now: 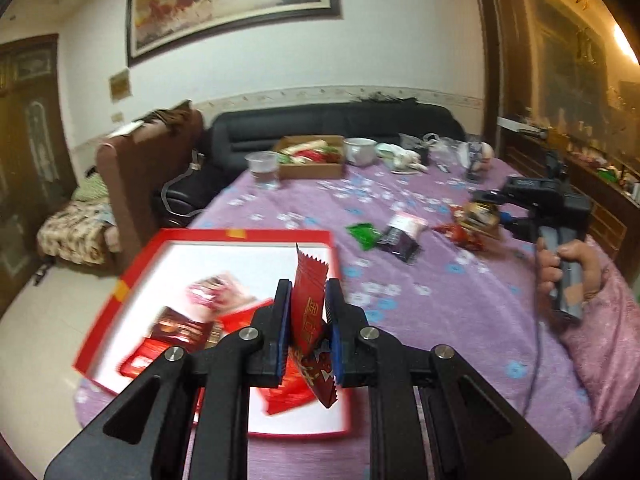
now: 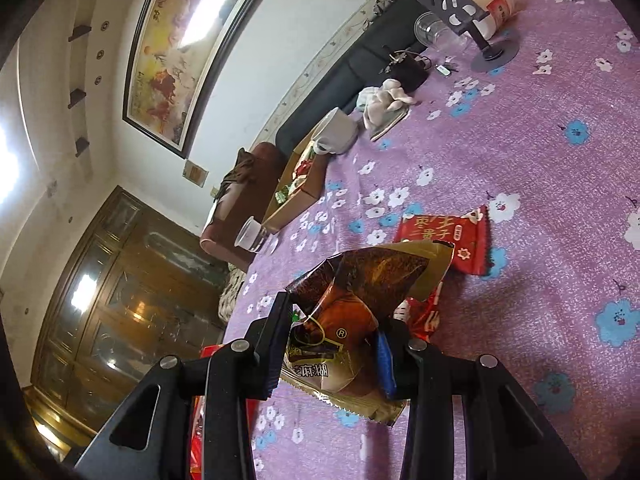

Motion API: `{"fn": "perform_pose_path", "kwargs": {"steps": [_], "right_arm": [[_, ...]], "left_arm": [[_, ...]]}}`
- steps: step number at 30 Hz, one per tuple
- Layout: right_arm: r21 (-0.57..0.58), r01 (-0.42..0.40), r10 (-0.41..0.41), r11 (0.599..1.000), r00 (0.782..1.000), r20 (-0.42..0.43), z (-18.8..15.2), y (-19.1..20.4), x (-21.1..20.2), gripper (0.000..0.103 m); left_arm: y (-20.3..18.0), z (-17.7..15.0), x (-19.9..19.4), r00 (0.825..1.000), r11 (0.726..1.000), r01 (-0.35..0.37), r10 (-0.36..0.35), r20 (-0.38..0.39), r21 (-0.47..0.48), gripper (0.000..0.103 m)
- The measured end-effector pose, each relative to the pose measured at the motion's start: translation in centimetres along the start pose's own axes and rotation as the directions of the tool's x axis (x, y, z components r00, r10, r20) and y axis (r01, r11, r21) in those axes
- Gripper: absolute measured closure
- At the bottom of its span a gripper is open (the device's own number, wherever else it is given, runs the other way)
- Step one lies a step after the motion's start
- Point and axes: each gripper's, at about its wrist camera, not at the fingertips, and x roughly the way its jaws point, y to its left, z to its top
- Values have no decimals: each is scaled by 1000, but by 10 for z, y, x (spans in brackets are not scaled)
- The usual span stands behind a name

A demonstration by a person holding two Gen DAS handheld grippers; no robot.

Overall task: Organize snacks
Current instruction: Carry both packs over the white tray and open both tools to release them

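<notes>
Between left jaws, red packet (image 1: 306, 308)

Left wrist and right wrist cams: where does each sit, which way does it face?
Left wrist: on the left claw, looking along it across the purple table; shut on a red packet above the red tray; right hand and right claw show.
Right wrist: on the right claw, view rolled, facing the table's far end; shut on a brown-gold packet.
Shared: cardboard box, painting.
</notes>
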Motion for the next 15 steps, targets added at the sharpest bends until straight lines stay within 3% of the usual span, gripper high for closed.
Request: {"fn": "perform_pose_path", "kwargs": {"steps": [6,15], "right_arm": [[-13,36,-36,999,999,12,-1,0,-2,65],[-28,60,-60,998,998,25,-2,1,-5,65]], "left_arm": [[28,-2,4,994,994,-106,106,11,-9,89],[58,-7,19,988,987,-153,153,-2,-39,89]]}}
